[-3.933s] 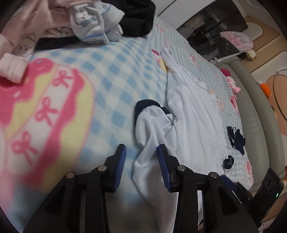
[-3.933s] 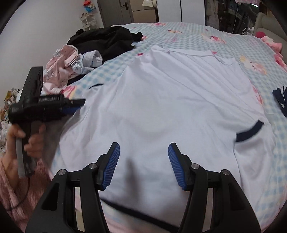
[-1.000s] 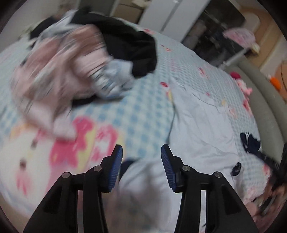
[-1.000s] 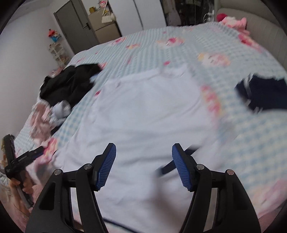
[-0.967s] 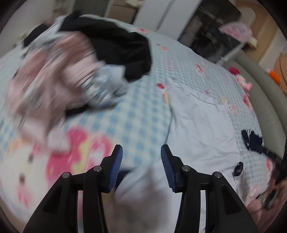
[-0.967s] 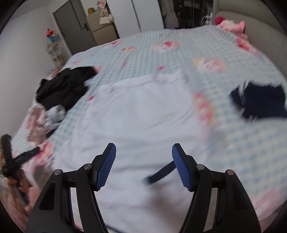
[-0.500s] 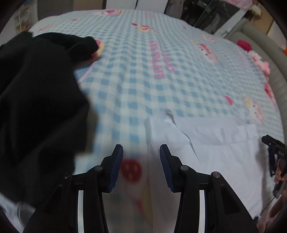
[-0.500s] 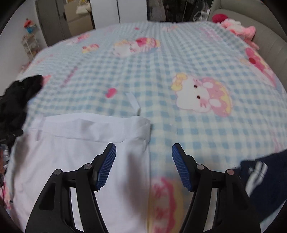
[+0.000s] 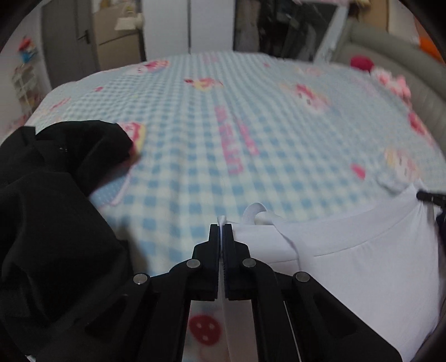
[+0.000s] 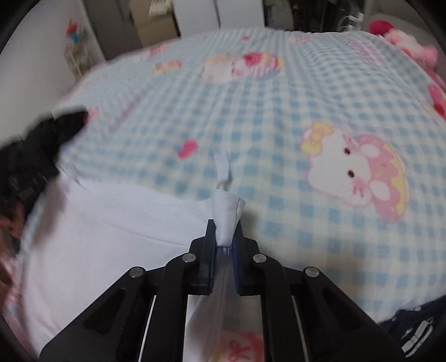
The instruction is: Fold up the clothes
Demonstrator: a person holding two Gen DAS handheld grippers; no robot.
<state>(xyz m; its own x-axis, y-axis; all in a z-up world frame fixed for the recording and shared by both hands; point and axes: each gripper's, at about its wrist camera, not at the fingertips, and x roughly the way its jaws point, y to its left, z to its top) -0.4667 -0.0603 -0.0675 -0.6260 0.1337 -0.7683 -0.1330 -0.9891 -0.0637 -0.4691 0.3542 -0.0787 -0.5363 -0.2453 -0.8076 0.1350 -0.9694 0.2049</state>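
Blue-and-white checked bedding (image 9: 195,172) with pink cartoon prints fills both views, and its far half is blurred in each. Behind it stand pale wardrobe doors (image 9: 211,25), a grey door (image 9: 69,39) and, only in the left wrist view, a grey padded bed surround (image 9: 390,55) curving along the right edge.

On the bedding lies the white shirt (image 9: 348,273), collar end toward the far side, its lower part cut off by the frame bottom in both views. A black garment (image 9: 50,211) is heaped at the left; the left wrist view shows it large and close, the right wrist view only as a blurred dark shape (image 10: 36,150). A navy garment with white stripes (image 10: 412,328) shows at the bottom right corner of the right wrist view alone, mostly cut off.

The left gripper (image 9: 221,231) has just been closing and now pinches the shirt's shoulder edge, a thin white strip showing between its shut jaws. The right gripper (image 10: 224,236) has likewise just been closing and clamps a bunched fold of the shirt (image 10: 111,236), which sticks up past the blue pads (image 10: 236,250). A dark tip at the right edge of the left wrist view may be the other gripper, though too little shows.
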